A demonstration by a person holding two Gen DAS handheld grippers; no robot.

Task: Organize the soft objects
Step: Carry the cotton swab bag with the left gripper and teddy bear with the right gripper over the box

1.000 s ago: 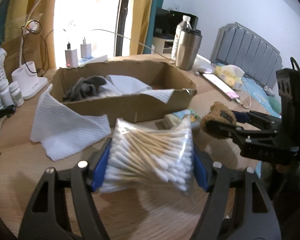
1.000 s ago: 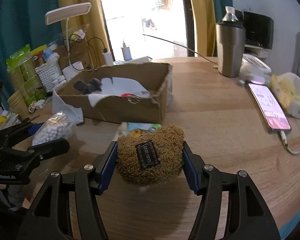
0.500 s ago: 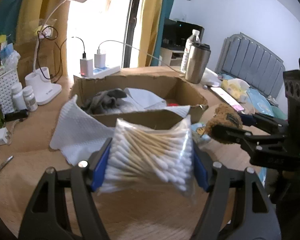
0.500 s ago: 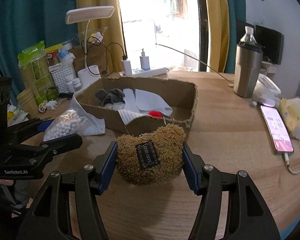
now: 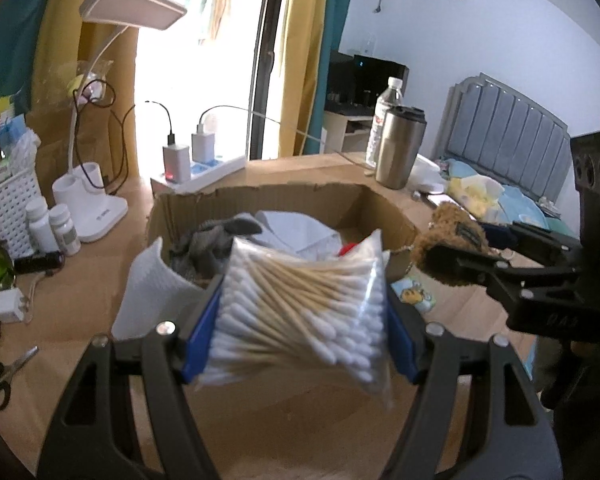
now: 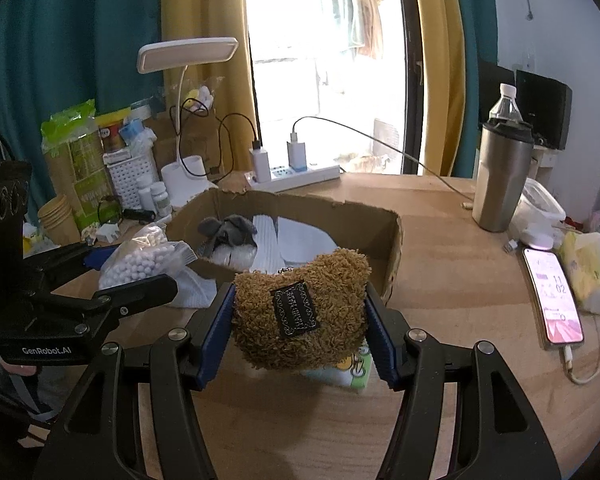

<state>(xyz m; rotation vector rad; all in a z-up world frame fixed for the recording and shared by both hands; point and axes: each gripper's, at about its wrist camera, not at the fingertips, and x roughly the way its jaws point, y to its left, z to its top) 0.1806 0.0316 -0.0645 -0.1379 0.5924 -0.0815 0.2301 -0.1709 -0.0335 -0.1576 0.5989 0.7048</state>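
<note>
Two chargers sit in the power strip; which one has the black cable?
The grey charger nearer the lamp; a black cable rises from its top. The white charger beside it carries a white cable.

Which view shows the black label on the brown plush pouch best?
The right wrist view: the brown plush pouch, held between the right gripper's fingers, faces the camera with its black label in full. The left wrist view shows the pouch side-on, its label only a foreshortened sliver.
</note>
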